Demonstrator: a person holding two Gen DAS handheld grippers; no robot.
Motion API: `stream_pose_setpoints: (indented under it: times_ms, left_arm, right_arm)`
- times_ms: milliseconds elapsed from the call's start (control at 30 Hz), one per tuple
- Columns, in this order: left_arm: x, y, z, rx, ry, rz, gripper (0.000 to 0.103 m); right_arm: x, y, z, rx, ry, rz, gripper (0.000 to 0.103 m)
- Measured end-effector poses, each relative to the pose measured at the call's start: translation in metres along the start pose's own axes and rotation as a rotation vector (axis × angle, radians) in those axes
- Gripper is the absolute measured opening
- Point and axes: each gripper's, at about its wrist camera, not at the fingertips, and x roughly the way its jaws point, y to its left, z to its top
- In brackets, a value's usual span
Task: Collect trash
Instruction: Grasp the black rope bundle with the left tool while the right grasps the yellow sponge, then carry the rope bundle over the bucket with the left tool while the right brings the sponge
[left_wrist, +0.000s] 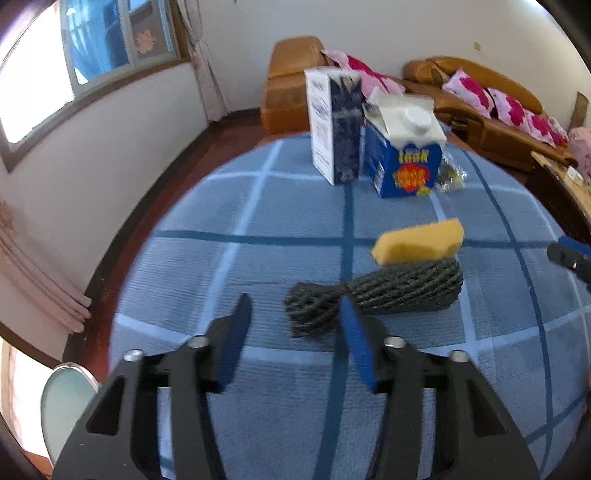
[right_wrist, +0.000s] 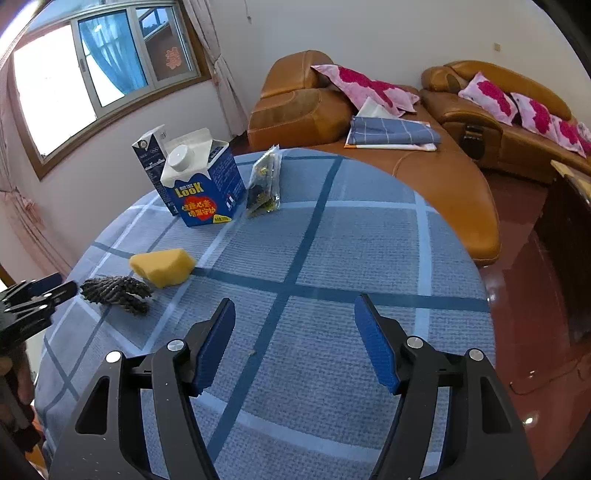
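A dark coil of rope (left_wrist: 380, 291) lies on the blue checked tablecloth (left_wrist: 280, 206), with a yellow sponge (left_wrist: 419, 242) just behind it. My left gripper (left_wrist: 295, 306) is open and empty, its right finger beside the rope's near end. A blue milk carton (left_wrist: 406, 155), a taller white and dark carton (left_wrist: 334, 125) and a clear snack packet (left_wrist: 448, 171) stand at the far side. My right gripper (right_wrist: 295, 306) is open and empty over bare cloth. The rope (right_wrist: 116, 290), sponge (right_wrist: 162, 266), milk carton (right_wrist: 201, 184) and packet (right_wrist: 264, 184) show in the right wrist view.
An orange leather sofa (right_wrist: 461, 173) with pink cushions (right_wrist: 369, 86) and a folded blue cloth (right_wrist: 393, 133) stands beyond the table. A window (right_wrist: 92, 70) is at the left. A dark cabinet (right_wrist: 569, 236) stands at the right. The left gripper (right_wrist: 37, 295) shows at the left edge.
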Motion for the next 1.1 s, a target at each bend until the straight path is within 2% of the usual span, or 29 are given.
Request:
stream_pose_setpoints:
  times_ms: [133, 167, 333, 500, 633, 733, 800, 833, 900, 1100]
  left_arm:
    - [0.014, -0.008, -0.004, 0.007, 0.035, -0.056, 0.012]
    - [0.015, -0.010, -0.005, 0.009, 0.037, -0.063, 0.009]
    - [0.007, -0.008, -0.009, 0.013, 0.031, -0.071, 0.005]
    - [-0.027, 0.018, -0.016, -0.034, -0.020, -0.025, 0.005]
    - [-0.041, 0.042, -0.029, -0.076, -0.025, 0.005, 0.005]
    - [-0.045, 0.055, -0.044, -0.095, -0.016, 0.017, 0.005]
    - [-0.048, 0.060, -0.051, -0.109, -0.014, 0.017, 0.005]
    - [-0.049, 0.064, -0.053, -0.115, -0.015, 0.017, 0.005]
    - [-0.058, 0.071, -0.058, -0.131, -0.026, 0.025, 0.005]
    - [-0.096, 0.097, -0.070, -0.171, -0.072, 0.086, 0.005]
  right_arm:
    - [0.005, 0.004, 0.005, 0.006, 0.004, 0.016, 0.069]
    - [0.007, 0.006, 0.007, 0.005, 0.006, 0.020, 0.069]
    - [0.015, 0.021, 0.021, -0.001, 0.005, 0.044, 0.069]
    - [0.029, 0.054, 0.039, -0.007, 0.008, 0.088, 0.069]
    - [0.049, 0.080, 0.045, -0.021, 0.031, 0.095, 0.067]
    - [0.069, 0.087, 0.043, -0.008, 0.078, 0.093, 0.060]
    - [0.085, 0.089, 0.038, -0.007, 0.133, 0.100, 0.042]
    - [0.090, 0.090, 0.036, -0.004, 0.144, 0.124, 0.038]
    - [0.091, 0.094, 0.036, -0.017, 0.151, 0.151, 0.016]
    - [0.064, 0.120, 0.032, -0.077, 0.087, 0.186, 0.011]
